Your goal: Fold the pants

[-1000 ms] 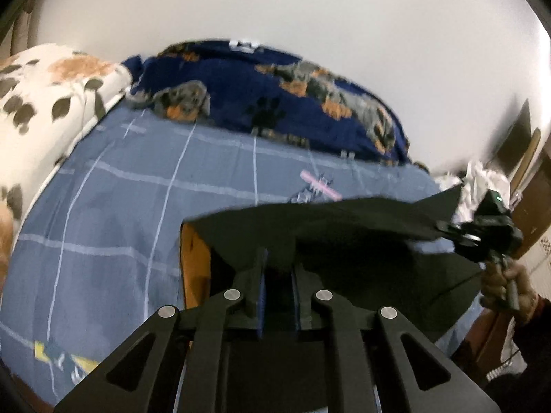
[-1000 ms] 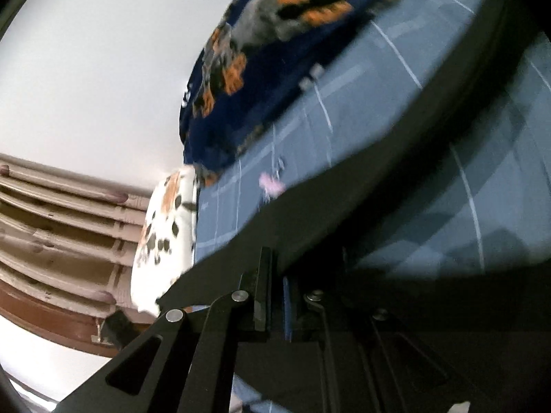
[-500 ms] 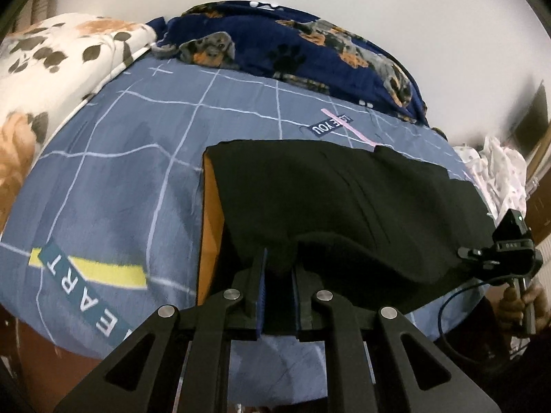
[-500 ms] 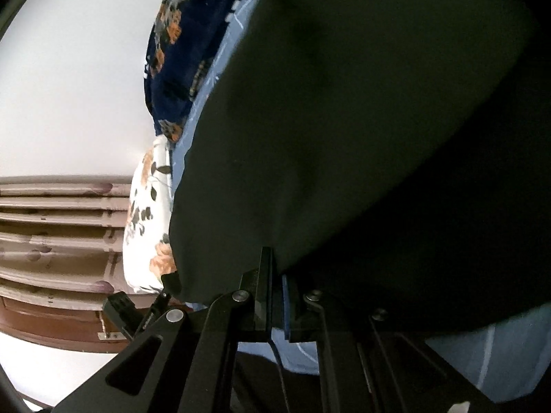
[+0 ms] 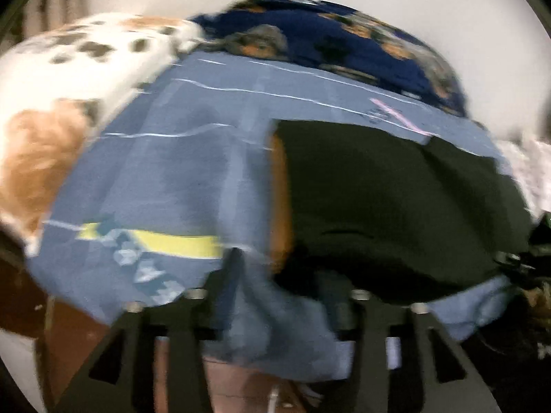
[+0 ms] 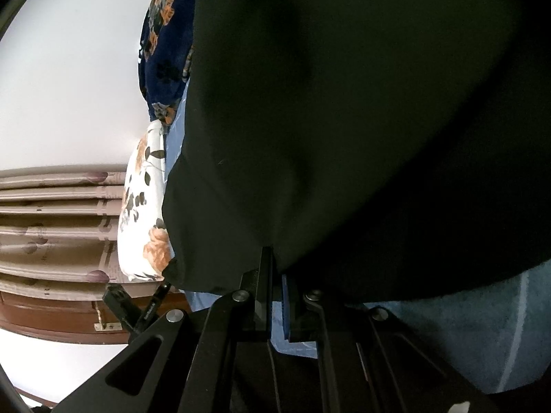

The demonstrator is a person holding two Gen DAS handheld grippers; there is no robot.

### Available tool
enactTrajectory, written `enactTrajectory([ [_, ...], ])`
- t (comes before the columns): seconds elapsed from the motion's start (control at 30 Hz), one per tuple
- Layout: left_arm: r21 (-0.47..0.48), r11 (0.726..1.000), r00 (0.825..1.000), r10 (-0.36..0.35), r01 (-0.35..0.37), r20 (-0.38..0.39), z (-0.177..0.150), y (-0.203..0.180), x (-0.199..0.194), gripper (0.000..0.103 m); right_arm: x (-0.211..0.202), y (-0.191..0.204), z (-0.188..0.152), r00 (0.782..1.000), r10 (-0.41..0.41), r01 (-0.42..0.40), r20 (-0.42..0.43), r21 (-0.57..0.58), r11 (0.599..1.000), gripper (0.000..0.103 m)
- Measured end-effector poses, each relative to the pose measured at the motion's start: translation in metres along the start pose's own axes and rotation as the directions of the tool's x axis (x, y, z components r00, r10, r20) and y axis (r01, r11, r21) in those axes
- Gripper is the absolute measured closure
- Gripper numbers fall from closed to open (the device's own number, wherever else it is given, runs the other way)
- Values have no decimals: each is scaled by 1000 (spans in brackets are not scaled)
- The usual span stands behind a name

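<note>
Blue checked bedding (image 5: 165, 179) on the bed carries the black pants (image 5: 396, 206), laid folded. Left gripper (image 5: 279, 275) fingers are opening, cloth released; right gripper (image 6: 277, 275) fingers are clamped on the hem. Release is judged next, then smoothing.

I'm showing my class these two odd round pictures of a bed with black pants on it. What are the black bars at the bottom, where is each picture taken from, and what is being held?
No robot here: a person holds a two-fingered tool in each hand, each carrying a wide-angle camera, so the bars are its fingers. The blurred picture looks along the left tool; its jaws are opening and nothing is between them. The other looks along the right tool, shut on the edge of the black pants. The pants lie on a blue bedsheet, with a flowered pillow and a dark blue blanket beyond.
</note>
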State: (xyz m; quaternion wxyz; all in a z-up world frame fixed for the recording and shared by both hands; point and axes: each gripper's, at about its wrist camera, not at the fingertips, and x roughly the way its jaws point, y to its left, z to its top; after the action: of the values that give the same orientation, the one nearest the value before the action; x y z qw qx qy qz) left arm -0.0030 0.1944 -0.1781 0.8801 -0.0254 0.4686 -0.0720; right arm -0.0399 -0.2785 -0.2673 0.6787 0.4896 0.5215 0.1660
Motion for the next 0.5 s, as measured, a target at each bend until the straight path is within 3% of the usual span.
enactTrajectory([
  [0.03, -13, 999, 998, 52, -51, 20, -1, 7, -6, 44, 0, -1, 0, 1000, 6, -6, 1, 5, 1000, 98],
  [0.1, -50, 995, 995, 89, -86, 44, 1, 15, -16, 44, 0, -6, -1, 1000, 14, -14, 2, 11, 1000, 98],
  [0.2, -72, 996, 992, 54, -45, 118, 11, 10, -40, 44, 0, -6, -2, 1000, 19, -19, 5, 12, 1000, 98],
  [0.27, 6, 1000, 990, -13, 12, 137, 21, -20, -50, 44, 1, -6, -2, 1000, 21, -21, 10, 15, 1000, 98],
  [0.4, 142, 973, 982, -186, 182, 20, 26, -90, -29, 46, 2, -7, -4, 999, 38, -38, 17, 24, 999, 99],
  [0.5, 195, 957, 975, -200, 216, -97, 17, -118, 7, 61, 2, -8, -4, 998, 52, -52, 19, 18, 998, 99],
])
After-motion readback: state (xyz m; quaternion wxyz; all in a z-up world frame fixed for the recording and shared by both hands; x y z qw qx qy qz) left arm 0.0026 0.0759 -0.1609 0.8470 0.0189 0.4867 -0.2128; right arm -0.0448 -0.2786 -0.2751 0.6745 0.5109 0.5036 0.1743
